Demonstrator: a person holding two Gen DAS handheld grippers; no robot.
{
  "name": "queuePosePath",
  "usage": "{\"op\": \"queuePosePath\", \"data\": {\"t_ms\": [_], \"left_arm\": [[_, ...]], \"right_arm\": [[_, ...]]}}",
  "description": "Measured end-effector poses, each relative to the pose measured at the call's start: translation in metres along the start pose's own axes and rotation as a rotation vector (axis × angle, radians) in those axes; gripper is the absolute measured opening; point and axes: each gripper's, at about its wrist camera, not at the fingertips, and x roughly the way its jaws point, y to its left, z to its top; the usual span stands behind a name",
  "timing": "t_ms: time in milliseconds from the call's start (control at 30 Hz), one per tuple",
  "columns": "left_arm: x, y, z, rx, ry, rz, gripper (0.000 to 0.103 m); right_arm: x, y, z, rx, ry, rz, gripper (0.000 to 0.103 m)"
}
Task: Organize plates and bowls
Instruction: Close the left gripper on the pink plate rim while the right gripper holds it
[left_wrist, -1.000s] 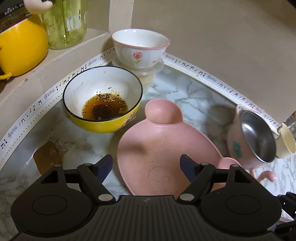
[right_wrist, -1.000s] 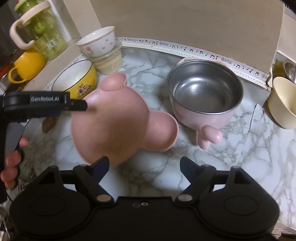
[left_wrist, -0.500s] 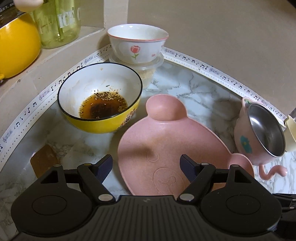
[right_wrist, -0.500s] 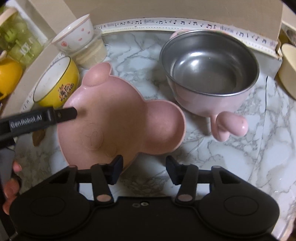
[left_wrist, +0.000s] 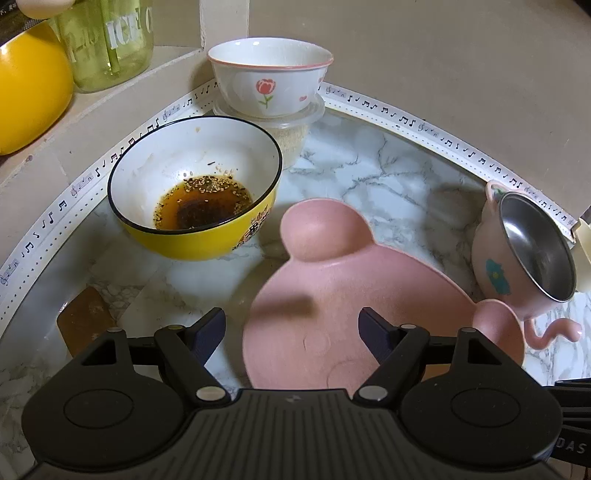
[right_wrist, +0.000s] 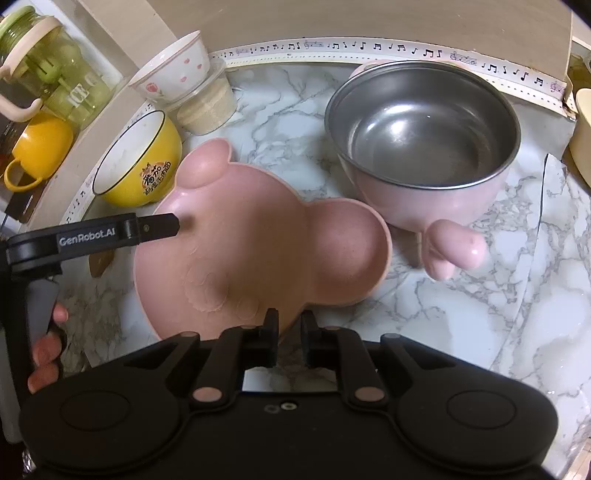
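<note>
A pink bear-shaped plate (right_wrist: 258, 254) lies on the marble counter; it also shows in the left wrist view (left_wrist: 351, 306). My right gripper (right_wrist: 289, 332) is shut on the plate's near rim. My left gripper (left_wrist: 291, 332) is open, its fingers either side of the plate's left edge; one finger (right_wrist: 155, 229) shows over the plate in the right wrist view. A yellow bowl (left_wrist: 192, 188) with brown sauce sits left of the plate. A pink steel-lined bowl (right_wrist: 421, 140) with a handle stands to the plate's right. A white tulip bowl (left_wrist: 269, 81) rests on a plastic tub.
A ledge at the left holds a yellow pot (left_wrist: 26, 88) and a green jar (left_wrist: 107, 40). A cream bowl (right_wrist: 581, 136) sits at the far right. A brown piece (left_wrist: 85, 325) lies on the counter by the left finger. A beige wall backs the counter.
My right gripper has closed from open onto the plate's near rim and moved closer over the plate. The left gripper stayed open and shifted slightly forward.
</note>
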Motion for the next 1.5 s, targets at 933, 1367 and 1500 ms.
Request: {"op": "queuePosePath", "data": {"t_ms": [933, 1367, 1500], "left_arm": [[0.008, 0.018, -0.012, -0.078, 0.037, 0.012, 0.016], [-0.019, 0.018, -0.023, -0.121, 0.0, 0.024, 0.013], [-0.037, 0.013, -0.026, -0.136, 0.01, 0.029, 0.012]], "right_arm": [[-0.007, -0.009, -0.005, -0.025, 0.017, 0.014, 0.011], [-0.019, -0.009, -0.006, -0.043, 0.01, 0.027, 0.01], [-0.034, -0.011, -0.008, -0.052, 0.0, 0.05, 0.01]]}}
